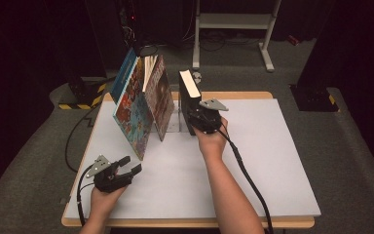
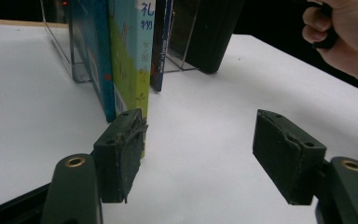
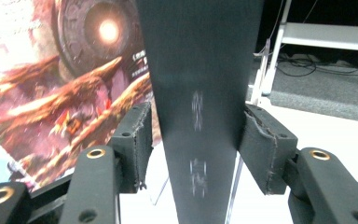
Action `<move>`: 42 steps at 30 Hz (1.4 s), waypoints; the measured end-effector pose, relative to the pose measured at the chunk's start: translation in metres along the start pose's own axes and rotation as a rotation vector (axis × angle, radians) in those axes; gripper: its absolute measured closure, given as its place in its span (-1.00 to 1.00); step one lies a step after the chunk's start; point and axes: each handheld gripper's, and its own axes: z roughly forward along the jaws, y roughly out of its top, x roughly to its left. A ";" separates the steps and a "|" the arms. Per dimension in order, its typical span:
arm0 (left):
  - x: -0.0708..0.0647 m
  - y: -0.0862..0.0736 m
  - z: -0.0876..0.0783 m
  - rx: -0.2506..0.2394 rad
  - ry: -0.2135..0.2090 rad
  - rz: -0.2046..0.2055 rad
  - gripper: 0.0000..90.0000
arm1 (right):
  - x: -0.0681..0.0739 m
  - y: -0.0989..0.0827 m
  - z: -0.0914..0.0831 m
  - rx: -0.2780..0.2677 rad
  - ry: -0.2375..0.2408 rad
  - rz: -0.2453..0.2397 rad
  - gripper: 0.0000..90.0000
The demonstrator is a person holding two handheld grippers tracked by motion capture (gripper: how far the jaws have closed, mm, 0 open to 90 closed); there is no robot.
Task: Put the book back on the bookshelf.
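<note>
A thick black book (image 1: 189, 92) stands upright at the back middle of the white table (image 1: 272, 161). Its dark spine (image 3: 200, 93) rises between the jaws of my right gripper (image 1: 202, 122). The pads sit close on either side, with a thin gap at the left pad, so that gripper is open. Left of it, several colourful books (image 1: 141, 102) lean to the right against each other. My left gripper (image 1: 130, 165) rests near the front left of the table, open, with nothing between its pads (image 2: 119, 154).
A clear plastic bookend (image 1: 174, 119) stands between the leaning books and the black book. A white metal stand (image 1: 233, 22) is on the floor behind the table. The other hand (image 2: 345, 32) appears at the upper right of the left gripper view.
</note>
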 end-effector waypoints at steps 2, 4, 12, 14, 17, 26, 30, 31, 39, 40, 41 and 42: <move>0.000 0.000 0.000 0.004 0.004 0.003 -0.25 | -0.001 -0.003 -0.004 0.002 0.009 0.003 0.02; 0.000 -0.001 0.001 0.008 0.006 0.004 -0.26 | -0.001 -0.005 -0.006 0.000 0.012 0.001 0.03; 0.000 -0.001 0.001 0.012 0.009 0.008 -0.26 | -0.005 -0.004 -0.009 -0.012 0.029 0.016 0.12; 0.000 -0.002 0.001 0.012 0.016 0.009 -0.26 | -0.005 -0.003 -0.009 -0.011 0.030 0.021 0.13; 0.000 -0.002 0.001 0.012 0.018 0.006 -0.26 | -0.005 -0.002 -0.008 -0.010 0.030 0.027 0.14; -0.001 -0.001 0.002 0.023 0.050 0.034 -0.26 | 0.003 0.001 -0.005 0.003 0.038 0.025 0.14; -0.001 -0.001 0.003 0.028 0.052 0.037 -0.26 | 0.007 0.003 -0.001 0.003 0.058 0.036 0.12; -0.001 -0.001 0.003 0.031 0.052 0.039 -0.27 | 0.008 0.004 0.000 0.004 0.059 0.039 0.11; -0.001 0.000 0.003 0.027 0.075 0.048 -0.32 | 0.018 0.008 0.011 0.016 0.076 0.031 0.07; -0.001 0.000 0.002 0.027 0.076 0.049 -0.32 | 0.019 0.009 0.013 0.014 0.080 0.032 0.06; -0.001 0.000 0.002 0.031 0.077 0.055 -0.33 | 0.020 0.009 0.014 0.016 0.081 0.034 0.05; -0.001 0.000 0.002 0.031 0.077 0.055 -0.33 | 0.020 0.009 0.014 0.016 0.081 0.034 0.05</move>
